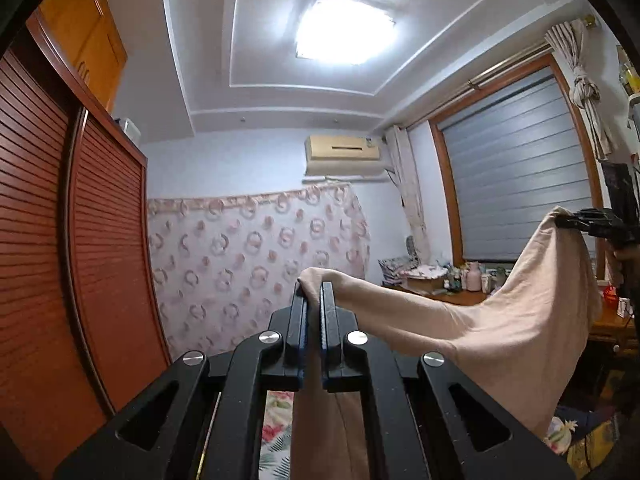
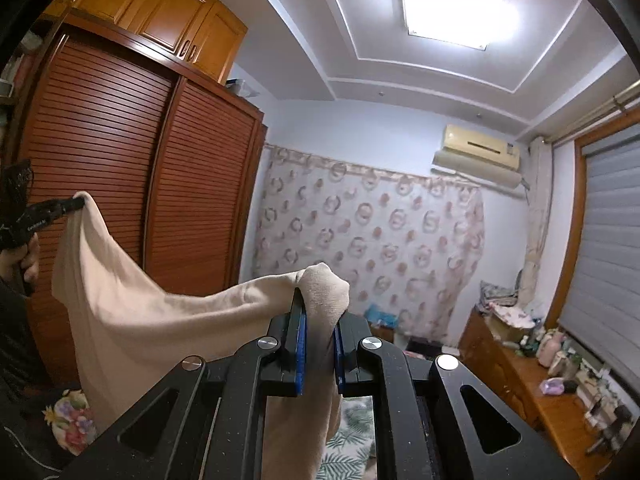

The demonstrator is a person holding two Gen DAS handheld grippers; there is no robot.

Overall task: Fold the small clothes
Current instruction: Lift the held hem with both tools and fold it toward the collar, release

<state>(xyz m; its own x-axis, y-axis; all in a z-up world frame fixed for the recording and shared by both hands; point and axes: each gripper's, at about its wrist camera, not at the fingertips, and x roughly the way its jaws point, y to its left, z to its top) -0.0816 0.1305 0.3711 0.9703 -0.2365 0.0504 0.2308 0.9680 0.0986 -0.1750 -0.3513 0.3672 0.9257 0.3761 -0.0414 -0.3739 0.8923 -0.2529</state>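
Note:
A beige garment (image 1: 500, 320) hangs in the air, stretched between my two grippers. My left gripper (image 1: 314, 292) is shut on one corner of it, with cloth bunched over the fingertips and hanging down between the fingers. My right gripper (image 2: 320, 300) is shut on the opposite corner of the same garment (image 2: 140, 312). The right gripper also shows in the left wrist view (image 1: 576, 220) at the far right, and the left gripper shows in the right wrist view (image 2: 72, 204) at the far left. Both are held high, and the cloth sags between them.
A louvred wooden wardrobe (image 2: 140, 184) stands on the left. A floral curtain (image 1: 256, 260) covers the far wall. A wooden desk (image 2: 532, 392) with bottles runs under the window blind (image 1: 516, 176). A floral bedsheet (image 1: 276, 432) lies below.

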